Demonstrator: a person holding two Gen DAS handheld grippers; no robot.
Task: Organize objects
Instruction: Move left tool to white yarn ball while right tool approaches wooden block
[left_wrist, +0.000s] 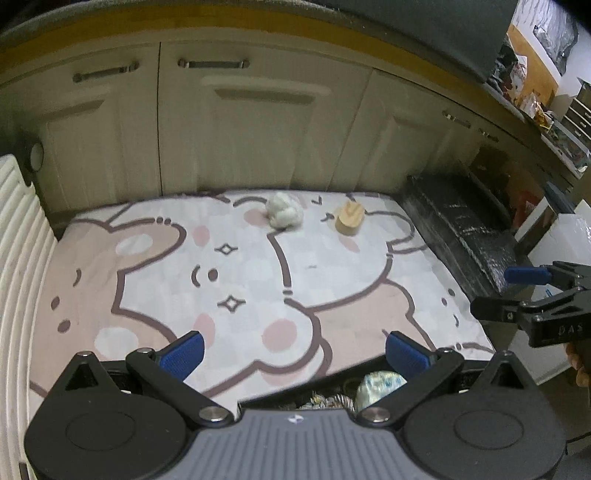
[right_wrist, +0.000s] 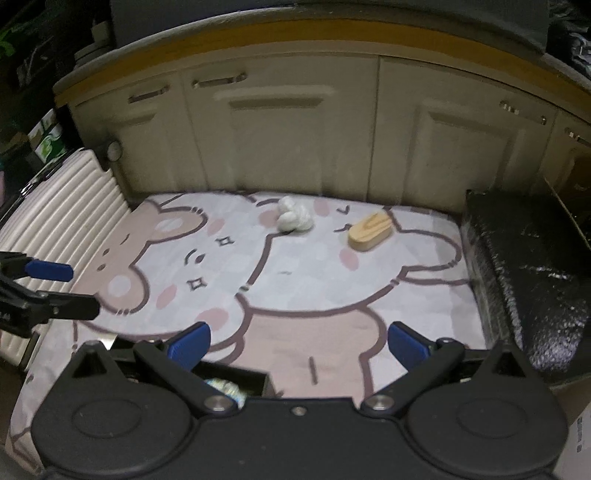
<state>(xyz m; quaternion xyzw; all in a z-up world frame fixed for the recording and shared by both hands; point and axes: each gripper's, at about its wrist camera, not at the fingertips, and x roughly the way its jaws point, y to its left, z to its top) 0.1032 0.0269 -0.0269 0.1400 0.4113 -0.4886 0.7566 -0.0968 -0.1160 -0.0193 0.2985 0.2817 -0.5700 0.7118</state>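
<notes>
Hand-held gripper (right_wrist: 299, 345) empty, wooden block (right_wrist: 370, 231) well beyond.

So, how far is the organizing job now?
Partly done, it seems: a dark box at the near edge of the mat already holds some items, one in a pale printed wrapper. Nothing is in hand; the left gripper and right gripper are both open and empty. Left on the mat: the white fluffy ball and the wooden block.
</notes>
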